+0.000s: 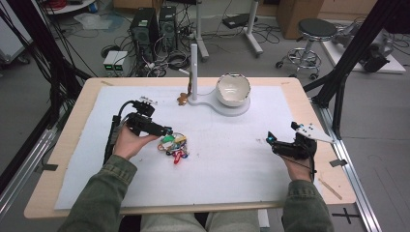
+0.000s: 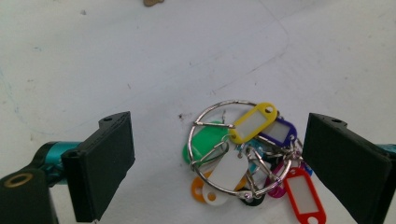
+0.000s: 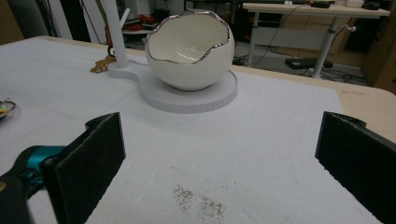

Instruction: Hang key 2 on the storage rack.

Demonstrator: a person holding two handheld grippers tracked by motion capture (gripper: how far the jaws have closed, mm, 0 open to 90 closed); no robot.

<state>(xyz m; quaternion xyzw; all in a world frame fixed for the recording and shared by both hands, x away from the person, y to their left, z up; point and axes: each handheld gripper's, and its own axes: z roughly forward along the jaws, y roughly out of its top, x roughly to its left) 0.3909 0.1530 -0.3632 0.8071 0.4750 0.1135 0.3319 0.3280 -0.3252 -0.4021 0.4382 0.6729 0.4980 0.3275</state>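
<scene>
A bunch of coloured key tags on a metal ring lies on the white mat left of centre. My left gripper hovers just at the bunch's upper left. In the left gripper view the key tags lie between and beyond the wide-apart jaws of the left gripper, which is open and holds nothing. My right gripper rests open over bare mat at the right. In the right gripper view the right gripper faces a white eggshell-shaped bowl with nothing between its jaws.
The bowl stands on a white stand base at the back centre, with an upright post beside it. A small gold key lies at the foot of the post. The mat covers most of the wooden table.
</scene>
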